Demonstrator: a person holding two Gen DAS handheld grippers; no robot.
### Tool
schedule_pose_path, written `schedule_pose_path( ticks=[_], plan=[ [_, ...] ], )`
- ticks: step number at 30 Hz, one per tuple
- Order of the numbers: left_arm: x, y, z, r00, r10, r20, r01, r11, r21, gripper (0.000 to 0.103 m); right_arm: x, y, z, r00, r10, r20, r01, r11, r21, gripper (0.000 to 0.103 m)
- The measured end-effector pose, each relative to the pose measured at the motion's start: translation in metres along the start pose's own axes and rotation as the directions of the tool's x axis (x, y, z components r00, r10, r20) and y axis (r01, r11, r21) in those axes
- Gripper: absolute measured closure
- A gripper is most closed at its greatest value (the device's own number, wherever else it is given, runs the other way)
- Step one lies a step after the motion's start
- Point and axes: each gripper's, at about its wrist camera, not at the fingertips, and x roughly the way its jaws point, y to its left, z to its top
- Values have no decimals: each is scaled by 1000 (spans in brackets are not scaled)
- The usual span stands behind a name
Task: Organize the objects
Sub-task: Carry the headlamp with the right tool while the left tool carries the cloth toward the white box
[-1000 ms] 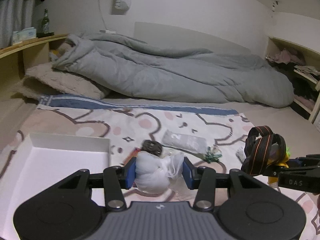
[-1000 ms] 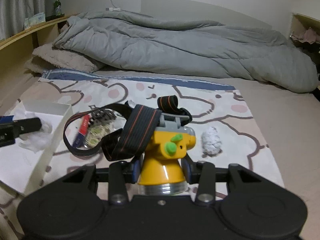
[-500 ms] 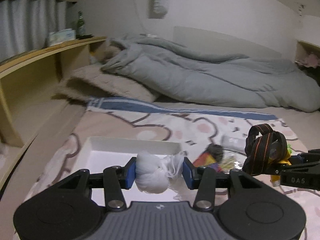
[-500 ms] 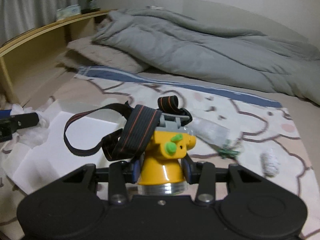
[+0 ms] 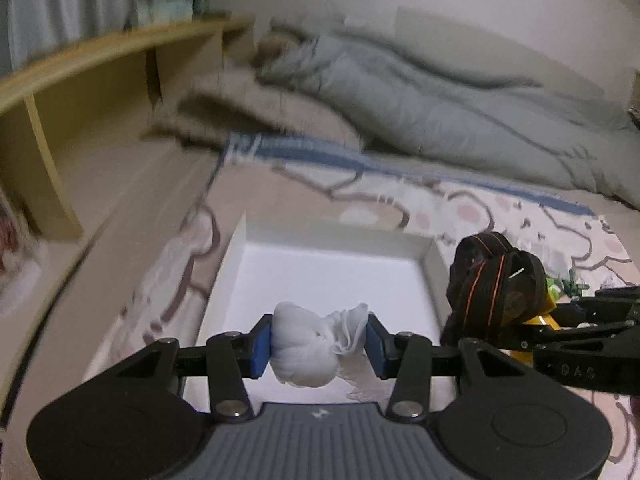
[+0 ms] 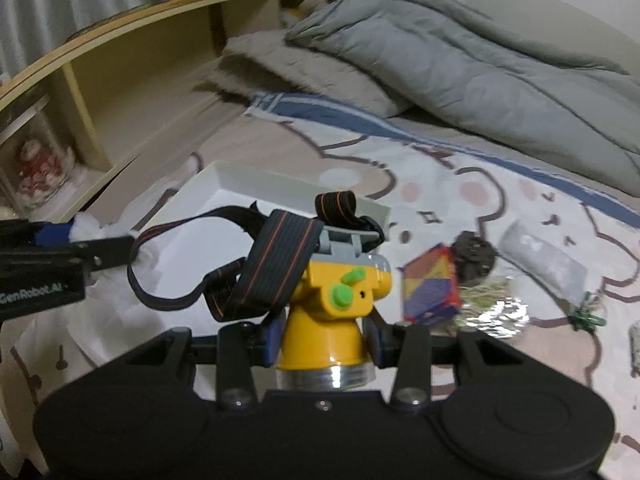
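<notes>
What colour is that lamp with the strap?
The headlamp is yellow with green buttons, and its strap is black with thin orange stripes. The right wrist view shows it best.

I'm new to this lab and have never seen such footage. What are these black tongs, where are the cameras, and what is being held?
No robot here: a person holds a two-finger gripper in each hand, each with a camera looking along its fingers. The left view shows the left gripper clamped on a white cloth wad above a white tray. The right view shows the right gripper clamped on a yellow headlamp. Everything sits on a bed with a bear-print sheet; a colourful box and a packet lie there.
</notes>
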Motion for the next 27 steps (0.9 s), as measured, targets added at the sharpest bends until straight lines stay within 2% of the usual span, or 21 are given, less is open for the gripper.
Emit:
schedule_pose_path(
  ticks=[6,14,21,27],
  plan=[
    [21,11,-2,992,-18,-128,18,1000,3,55,24,17,3,989,54,-136,-47,998,50,60],
    [47,24,-17,960,10,-280,-7,1000,13,55,64,35,-8,950,36,-311,-27,999,33,60],
    [68,30,-30,935,31,-353,-24,999,26,54,85,44,-16,918,48,-394,-43,999,21,60],
    [77,30,-40,922,47,-383,-32,999,43,53,89,46,-21,908,55,-414,-48,998,29,60]
  ],
)
